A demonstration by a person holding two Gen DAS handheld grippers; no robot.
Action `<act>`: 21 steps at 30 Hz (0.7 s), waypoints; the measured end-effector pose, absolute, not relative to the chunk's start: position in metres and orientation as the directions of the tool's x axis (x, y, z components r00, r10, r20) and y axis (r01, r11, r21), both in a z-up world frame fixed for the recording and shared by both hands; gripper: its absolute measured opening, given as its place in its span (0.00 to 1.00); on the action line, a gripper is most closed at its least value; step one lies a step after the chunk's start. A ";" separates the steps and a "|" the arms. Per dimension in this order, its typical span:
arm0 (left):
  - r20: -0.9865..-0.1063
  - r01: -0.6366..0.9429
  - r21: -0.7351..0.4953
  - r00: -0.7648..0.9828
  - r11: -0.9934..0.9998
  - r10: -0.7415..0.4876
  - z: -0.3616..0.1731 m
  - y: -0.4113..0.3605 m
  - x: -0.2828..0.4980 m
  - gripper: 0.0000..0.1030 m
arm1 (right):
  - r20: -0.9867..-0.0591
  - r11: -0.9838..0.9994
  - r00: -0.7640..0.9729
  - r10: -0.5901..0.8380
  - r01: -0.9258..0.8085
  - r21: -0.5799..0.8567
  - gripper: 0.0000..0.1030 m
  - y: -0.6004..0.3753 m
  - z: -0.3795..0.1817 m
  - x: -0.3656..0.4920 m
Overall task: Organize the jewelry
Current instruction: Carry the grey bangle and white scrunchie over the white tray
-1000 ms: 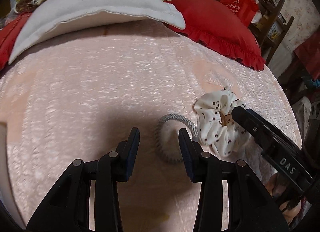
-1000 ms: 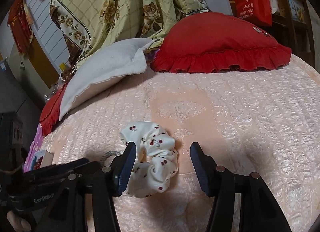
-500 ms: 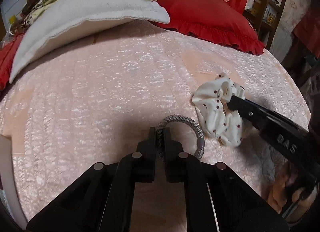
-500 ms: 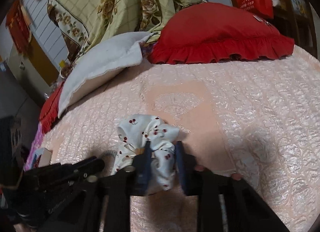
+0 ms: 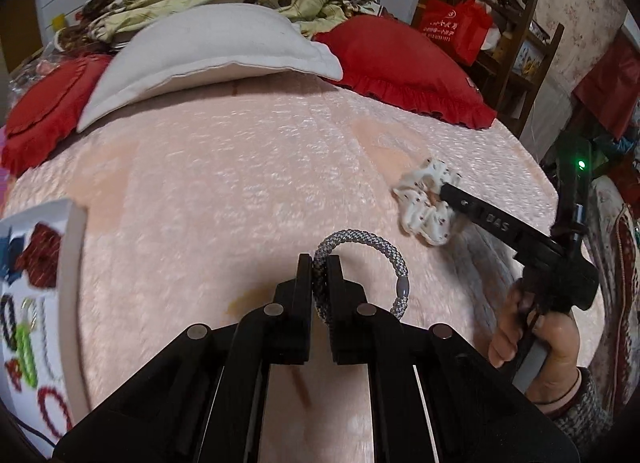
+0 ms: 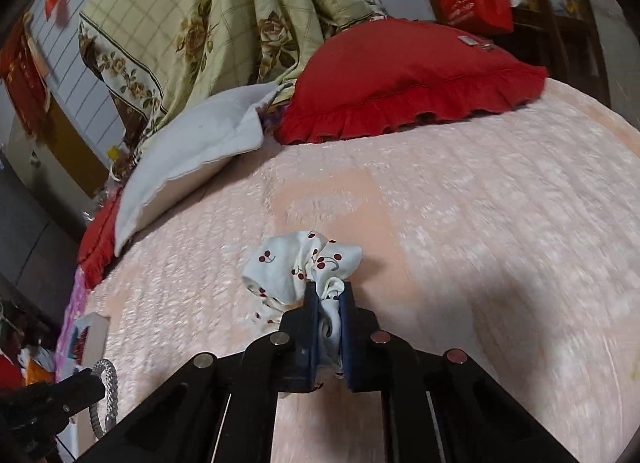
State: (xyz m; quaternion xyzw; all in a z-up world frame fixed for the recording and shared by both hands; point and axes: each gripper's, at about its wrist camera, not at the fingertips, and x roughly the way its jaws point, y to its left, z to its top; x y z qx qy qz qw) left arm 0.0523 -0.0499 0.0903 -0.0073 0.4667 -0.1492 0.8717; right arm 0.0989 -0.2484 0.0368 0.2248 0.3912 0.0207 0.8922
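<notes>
Now both jaws are clamped: my left gripper (image 5: 320, 263) on the grey braided hair tie (image 5: 362, 259), right gripper (image 6: 329, 299) on the cherry-print white scrunchie (image 6: 296, 267); I'd lift them gently toward the white organizer tray (image 5: 72, 263).

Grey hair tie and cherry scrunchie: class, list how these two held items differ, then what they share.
The grey hair tie is a thin braided cord ring with a small bead; the cherry scrunchie is wide, ruffled white cloth with red cherries. The hair tie keeps a round loop; the scrunchie bunches up. The left gripper pinches the hair tie, the right gripper the scrunchie. Both are clamped loops.
</notes>
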 end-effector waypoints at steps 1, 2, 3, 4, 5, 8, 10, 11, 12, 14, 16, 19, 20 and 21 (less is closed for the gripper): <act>-0.809 0.248 -0.156 0.523 0.956 -0.268 0.094 -0.046 0.044 0.05 | -0.687 0.898 0.695 0.214 0.138 0.419 0.08 -0.248 0.041 0.090; -0.805 0.245 -0.163 0.527 0.956 -0.272 0.098 -0.042 0.036 0.05 | -0.684 0.897 0.696 0.217 0.134 0.421 0.08 -0.246 0.046 0.080; -0.801 0.244 -0.165 0.532 0.956 -0.274 0.102 -0.039 0.029 0.05 | -0.681 0.897 0.697 0.222 0.128 0.423 0.08 -0.243 0.051 0.069; -0.795 0.242 -0.162 0.542 0.957 -0.272 0.107 -0.036 0.020 0.05 | -0.680 0.898 0.698 0.225 0.122 0.423 0.08 -0.240 0.057 0.058; -0.789 0.243 -0.156 0.553 0.957 -0.269 0.112 -0.034 0.011 0.05 | -0.679 0.899 0.699 0.226 0.119 0.421 0.08 -0.237 0.061 0.050; -0.771 0.246 -0.144 0.580 0.958 -0.265 0.125 -0.025 -0.014 0.05 | -0.676 0.905 0.699 0.235 0.098 0.415 0.08 -0.225 0.075 0.020; -0.762 0.247 -0.139 0.592 0.959 -0.263 0.132 -0.018 -0.032 0.05 | -0.672 0.908 0.700 0.240 0.083 0.411 0.08 -0.216 0.085 0.004; -0.757 0.247 -0.139 0.597 0.959 -0.263 0.135 -0.014 -0.040 0.05 | -0.670 0.908 0.701 0.245 0.076 0.411 0.08 -0.212 0.090 -0.005; -0.752 0.246 -0.138 0.605 0.959 -0.263 0.139 -0.010 -0.048 0.05 | -0.668 0.909 0.702 0.249 0.069 0.412 0.08 -0.207 0.095 -0.013; -0.742 0.236 -0.140 0.618 0.962 -0.259 0.145 -0.001 -0.062 0.05 | -0.660 0.911 0.706 0.256 0.052 0.410 0.08 -0.196 0.104 -0.027; -0.735 0.225 -0.142 0.629 0.964 -0.254 0.149 0.008 -0.074 0.05 | -0.654 0.914 0.711 0.259 0.039 0.404 0.08 -0.187 0.112 -0.039; -0.721 0.202 -0.127 0.654 0.971 -0.231 0.156 0.023 -0.092 0.05 | -0.646 0.930 0.723 0.246 0.010 0.366 0.08 -0.167 0.127 -0.063; -0.716 0.195 -0.123 0.662 0.973 -0.223 0.159 0.028 -0.098 0.05 | -0.643 0.936 0.726 0.244 -0.001 0.353 0.08 -0.160 0.131 -0.069; -0.712 0.189 -0.121 0.667 0.974 -0.218 0.160 0.032 -0.102 0.05 | -0.641 0.939 0.728 0.243 -0.012 0.343 0.08 -0.154 0.134 -0.075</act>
